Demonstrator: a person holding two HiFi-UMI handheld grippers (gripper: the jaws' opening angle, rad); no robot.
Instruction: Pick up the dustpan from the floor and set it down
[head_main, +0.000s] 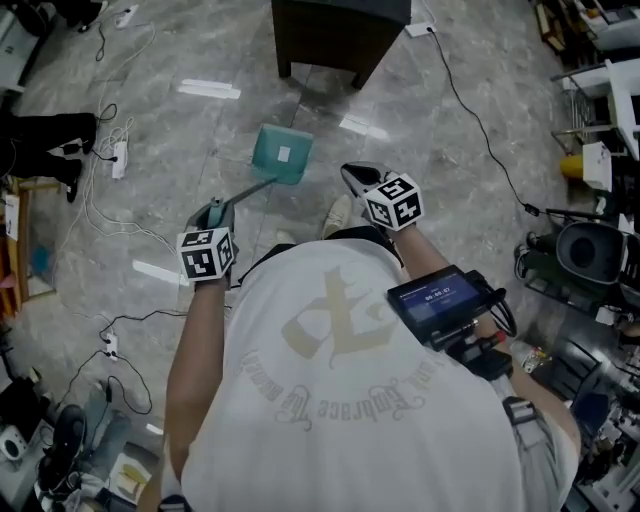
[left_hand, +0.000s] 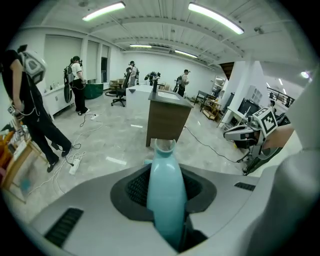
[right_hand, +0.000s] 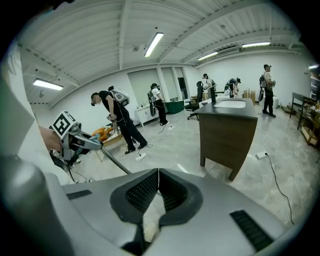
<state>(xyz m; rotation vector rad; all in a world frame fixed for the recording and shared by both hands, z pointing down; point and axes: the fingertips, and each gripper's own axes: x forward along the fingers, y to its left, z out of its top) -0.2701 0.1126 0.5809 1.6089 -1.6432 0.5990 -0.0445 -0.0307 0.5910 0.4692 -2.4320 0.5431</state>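
Nearest to me, at 4 o'clock against my hip, sits a dark unit with a lit screen (head_main: 437, 298). My left gripper (head_main: 215, 210) is at 10 o'clock, its marker cube (head_main: 206, 253) facing up; its jaws are clenched on the teal handle (left_hand: 166, 190), which fills the gap between the ribbed pads and runs out past the tips. My right gripper (head_main: 352, 178) is at 1 o'clock with its own marker cube (head_main: 393, 201) – the jaws are pressed together at the tips and carry nothing, only floor showing through the slot behind them. One shoe (head_main: 339, 214) shows just beside the right gripper, at 12 o'clock. From the handle a thin metal shaft (head_main: 252, 189) slants away toward 12 o'clock and ends at the dustpan (head_main: 282, 155), a teal pan with a pale label, lying over the grey marbled floor (head_main: 200, 130) between the two grippers and ahead of them – whether it touches the floor I cannot tell. A white power strip (head_main: 119, 158) with pale leads lies at 10 o'clock, and a black cable (head_main: 480, 130) trails off at 2 o'clock. Beyond the dustpan, at 12 o'clock, stands a dark wooden cabinet (head_main: 335, 35). Farther off, the left gripper view shows a person in dark clothes (left_hand: 32, 110) at 9 o'clock.
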